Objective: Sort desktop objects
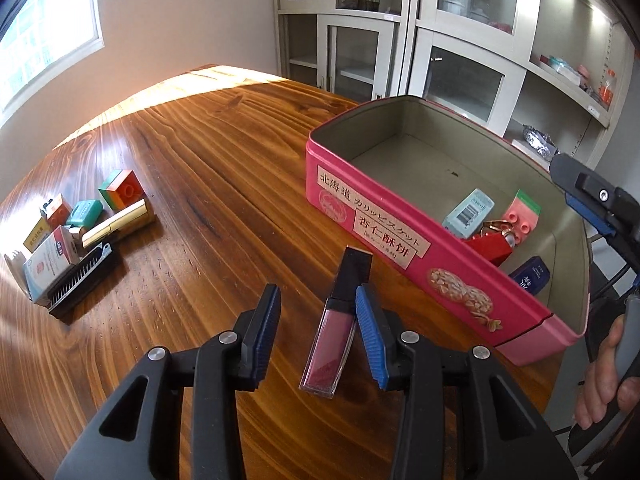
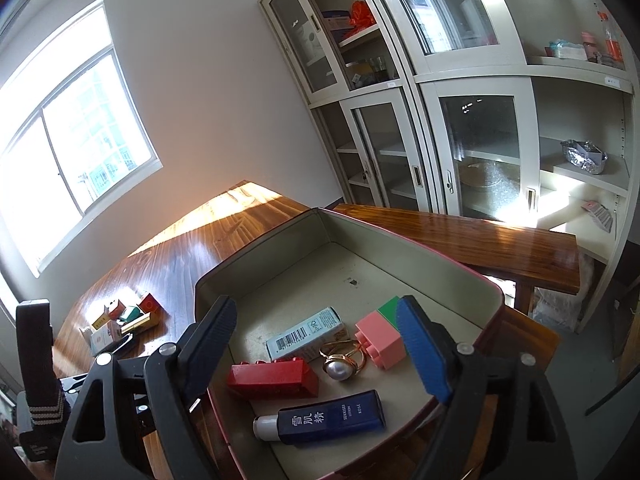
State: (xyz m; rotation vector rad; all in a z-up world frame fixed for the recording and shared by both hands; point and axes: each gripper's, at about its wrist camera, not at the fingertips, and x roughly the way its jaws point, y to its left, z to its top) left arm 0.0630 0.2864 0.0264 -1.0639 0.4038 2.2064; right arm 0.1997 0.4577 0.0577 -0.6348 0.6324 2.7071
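A pink biscuit tin stands open on the wooden table. In it lie a blue lotion tube, a red brick, a pearl ring, a pink and green brick and a pale blue box. My left gripper is open; a pink lip gloss tube lies on the table between its fingers, close to the right finger. My right gripper is open and empty above the tin's near end.
A pile of small things lies at the table's left: a green and red brick, a gold lipstick, a black comb, a teal case and small boxes. Glass cabinets stand behind the table.
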